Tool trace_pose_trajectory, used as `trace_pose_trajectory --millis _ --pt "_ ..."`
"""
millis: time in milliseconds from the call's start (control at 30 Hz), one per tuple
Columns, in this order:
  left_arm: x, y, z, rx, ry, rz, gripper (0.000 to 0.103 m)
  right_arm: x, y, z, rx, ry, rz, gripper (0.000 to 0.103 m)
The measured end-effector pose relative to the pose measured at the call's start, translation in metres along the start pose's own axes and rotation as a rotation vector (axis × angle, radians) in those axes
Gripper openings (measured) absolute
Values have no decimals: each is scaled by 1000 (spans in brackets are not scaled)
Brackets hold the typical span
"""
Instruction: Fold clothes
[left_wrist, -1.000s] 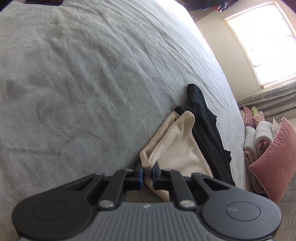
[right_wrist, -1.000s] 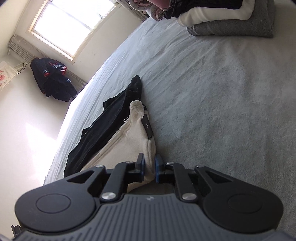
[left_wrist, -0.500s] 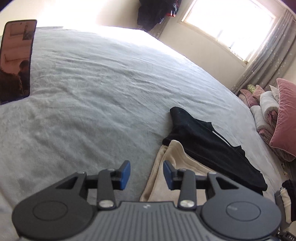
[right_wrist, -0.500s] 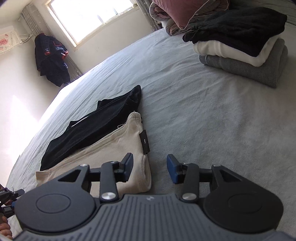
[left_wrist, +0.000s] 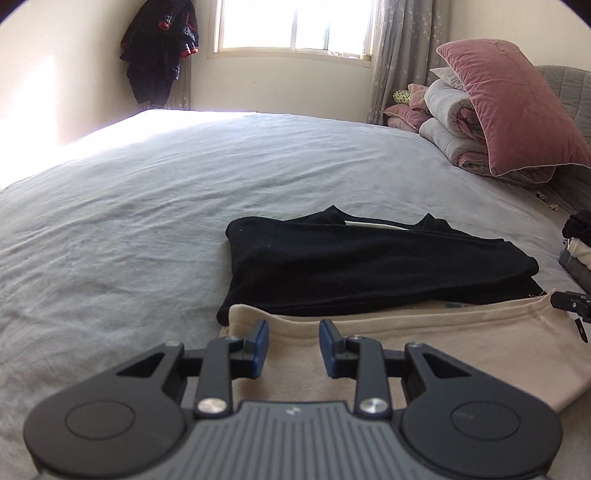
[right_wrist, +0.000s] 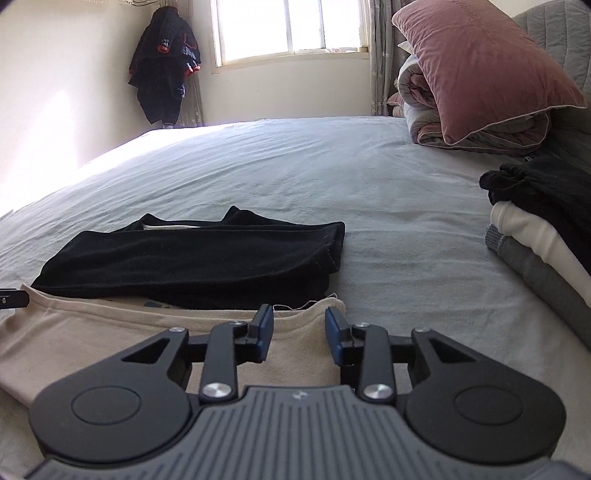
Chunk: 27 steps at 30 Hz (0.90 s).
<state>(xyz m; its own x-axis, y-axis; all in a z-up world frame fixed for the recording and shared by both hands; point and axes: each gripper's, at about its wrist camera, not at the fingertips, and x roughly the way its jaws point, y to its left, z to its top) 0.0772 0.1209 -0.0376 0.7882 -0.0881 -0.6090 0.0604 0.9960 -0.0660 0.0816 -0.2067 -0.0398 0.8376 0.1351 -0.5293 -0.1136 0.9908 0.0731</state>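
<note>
I hold the left gripper low over the near left part of the beige garment, jaws spread apart with nothing between the pads. The right gripper sits the same way over the garment's near right corner, released and empty; cloth shows in the gap but is not pinched.

The beige garment lies flat on the grey bedsheet as a wide, doubled band, its long edge running left to right. A black garment lies just behind it, folded into a compact rectangle, its near edge overlapping the beige cloth. A white strip shows at its far edge.

With one gripper near each end, I judge the placement suits either a symmetric pinch for another fold or a release after one; the scene fits both.

To the right, a stack of folded clothes (black on white on grey) rests on the bed, well apart from the working area. Rolled bedding and a pink pillow occupy the head end.
</note>
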Motion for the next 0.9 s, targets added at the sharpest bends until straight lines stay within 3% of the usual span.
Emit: trace_pose_trajectory --millis 100,133,267,367,567,667,767,900 --pt "13 9 -10 4 36 2 30 5 -3 -3 -7 19 4 34" --pt "13 11 -13 14 26 -8 30 7 -4 -4 -9 26 5 28" --pt "11 13 -14 30 23 -23 31 13 -8 -8 -18 52 10 27" --pt "4 15 -6 7 54 -56 40 11 -9 -7 -29 76 30 36" --pt "-28 36 2 -30 85 -177 52 -15 -21 3 26 165 122 43" --pt "-41 58 3 -132 152 -181 55 -30 -27 4 52 214 132 46" --pt "-51 88 -1 -308 224 -198 55 -45 -35 3 83 259 135 53" --pt "-56 114 -14 -495 295 -247 55 -55 -47 -3 167 335 150 55"
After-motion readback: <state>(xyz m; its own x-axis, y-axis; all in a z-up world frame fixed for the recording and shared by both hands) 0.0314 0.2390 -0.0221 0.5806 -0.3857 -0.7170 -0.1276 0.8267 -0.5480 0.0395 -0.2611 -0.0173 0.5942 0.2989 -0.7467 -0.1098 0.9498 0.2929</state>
